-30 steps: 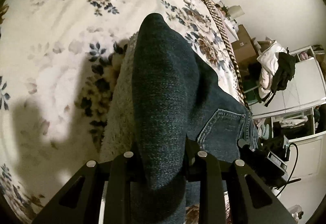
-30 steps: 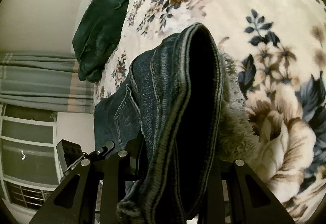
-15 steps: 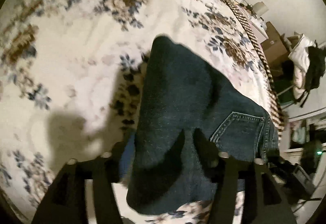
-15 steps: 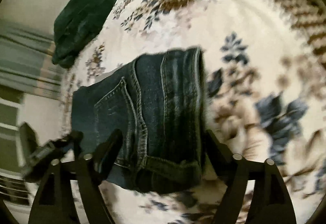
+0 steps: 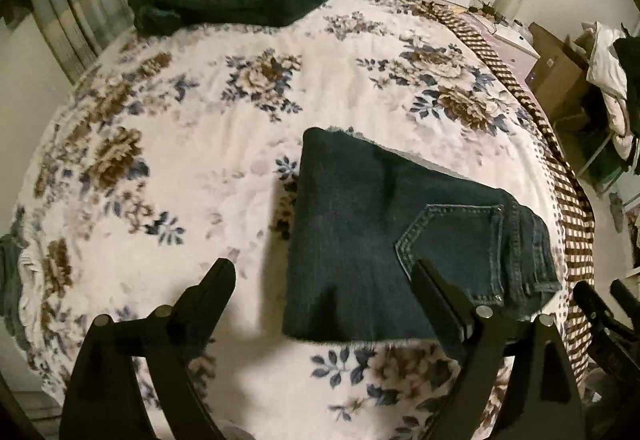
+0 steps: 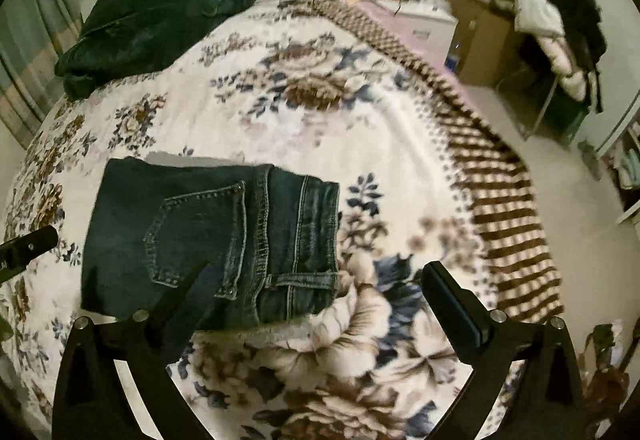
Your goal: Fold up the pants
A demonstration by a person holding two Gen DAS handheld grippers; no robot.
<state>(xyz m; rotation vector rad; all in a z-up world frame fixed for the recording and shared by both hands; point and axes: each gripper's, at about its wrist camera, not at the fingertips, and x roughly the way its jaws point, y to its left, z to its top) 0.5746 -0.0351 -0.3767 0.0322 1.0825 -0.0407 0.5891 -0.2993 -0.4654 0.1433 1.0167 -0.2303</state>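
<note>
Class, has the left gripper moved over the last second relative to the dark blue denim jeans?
Yes. The left gripper opened and backed away from the jeans, which lie on the floral blanket.

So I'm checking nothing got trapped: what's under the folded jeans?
The jeans lie on the floral blanket; a pale fuzzy edge peeks out. Anything beneath is covered.

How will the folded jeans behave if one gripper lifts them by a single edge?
The folded jeans are layered denim, so they would probably sag and unfold. The thick waistband side looks heavier and would likely droop first. On the plush floral blanket, pushing probably bunches them rather than sliding.
</note>
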